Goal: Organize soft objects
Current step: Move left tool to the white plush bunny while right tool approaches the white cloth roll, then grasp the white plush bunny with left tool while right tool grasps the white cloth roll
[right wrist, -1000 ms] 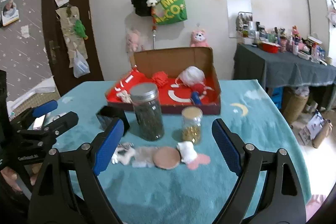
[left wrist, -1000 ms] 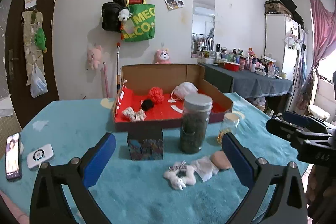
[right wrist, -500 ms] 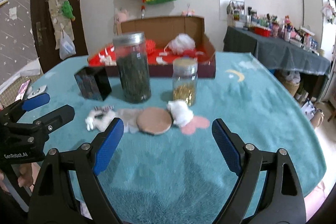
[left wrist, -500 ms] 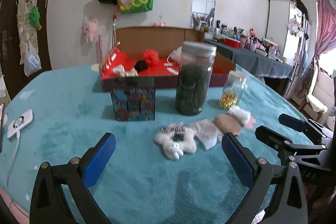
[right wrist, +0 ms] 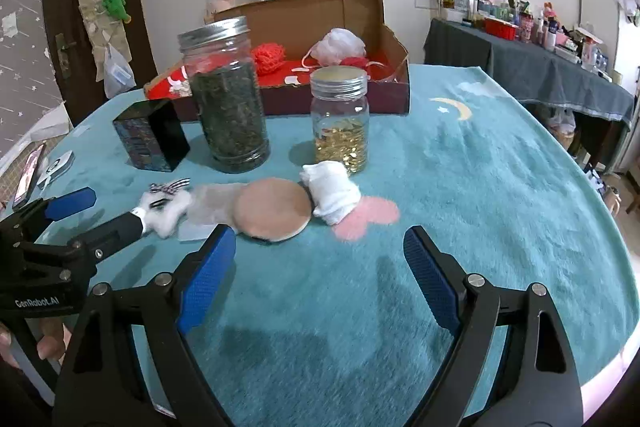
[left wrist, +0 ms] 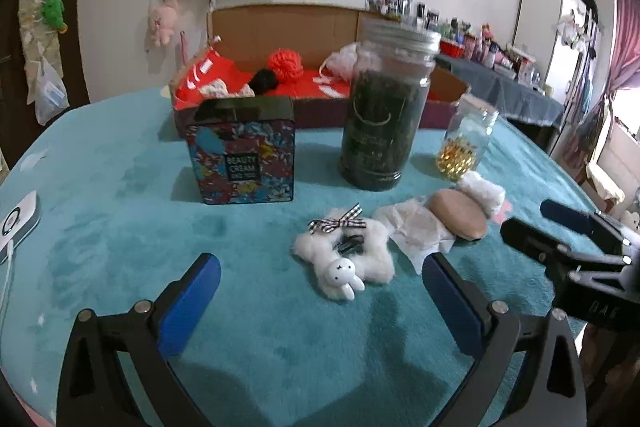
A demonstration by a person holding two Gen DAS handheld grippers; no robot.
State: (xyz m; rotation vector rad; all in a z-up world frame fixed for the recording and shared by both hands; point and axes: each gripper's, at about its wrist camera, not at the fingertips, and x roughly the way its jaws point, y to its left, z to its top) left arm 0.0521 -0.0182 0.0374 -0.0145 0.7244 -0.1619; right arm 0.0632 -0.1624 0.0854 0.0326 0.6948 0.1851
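Risk: we snag the tissue (left wrist: pixel 420 231) with the bunny clip (left wrist: pixel 344 259), near, left of the puff (left wrist: pixel 458 213). Left gripper (left wrist: pixel 320 291) and right gripper (right wrist: pixel 316 267) gape empty.

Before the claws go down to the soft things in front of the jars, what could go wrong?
1. The white rabbit plush, tissue, round tan pad and white sock lie touching or overlapping, so one claw may lift two at once.
2. The tall jar and small jar stand just behind them; reaching too far could knock one over.
3. The left claw and right claw are close together and could collide.
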